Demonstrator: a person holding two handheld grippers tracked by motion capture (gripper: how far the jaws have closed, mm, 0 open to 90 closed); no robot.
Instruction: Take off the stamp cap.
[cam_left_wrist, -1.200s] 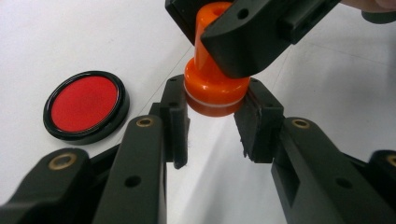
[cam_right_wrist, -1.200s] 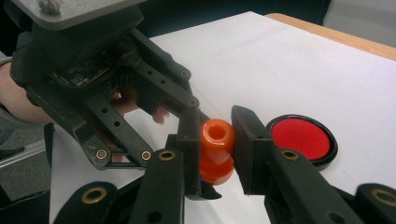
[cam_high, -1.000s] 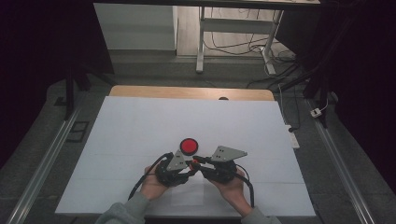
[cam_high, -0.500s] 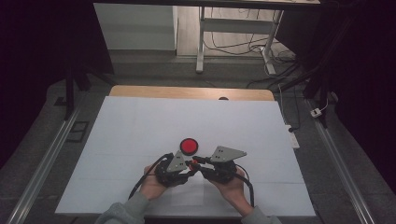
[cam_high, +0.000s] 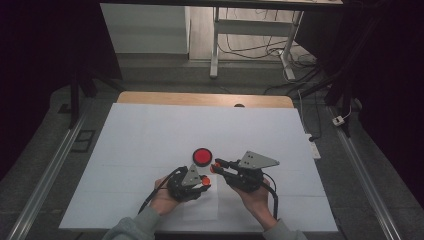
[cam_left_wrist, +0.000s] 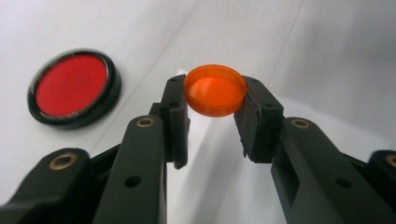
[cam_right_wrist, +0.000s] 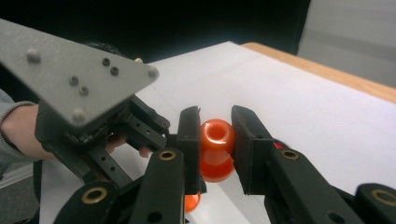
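My left gripper (cam_high: 204, 181) is shut on a small orange cap (cam_left_wrist: 215, 89), its pads pressing the cap's rim from both sides. My right gripper (cam_high: 215, 167) is shut on a small orange rounded bottle-like piece (cam_right_wrist: 217, 148) whose open mouth faces up. The two grippers stand tip to tip near the front middle of the white table (cam_high: 150, 135). In the right gripper view the left gripper's grey plate (cam_right_wrist: 84, 88) sits just to the left. A red disc with a black rim (cam_high: 202, 156) lies flat just beyond the tips, apart from both grippers (cam_left_wrist: 74, 87).
A wooden strip (cam_high: 200, 98) marks the table's far edge. Metal rails (cam_high: 50, 170) run along the floor on both sides. A desk frame and cables (cam_high: 250, 45) stand on the floor beyond the table. Both forearms come in at the table's front edge.
The right gripper has edged slightly to the right and away. The left gripper has stayed put, and both grips are unchanged.
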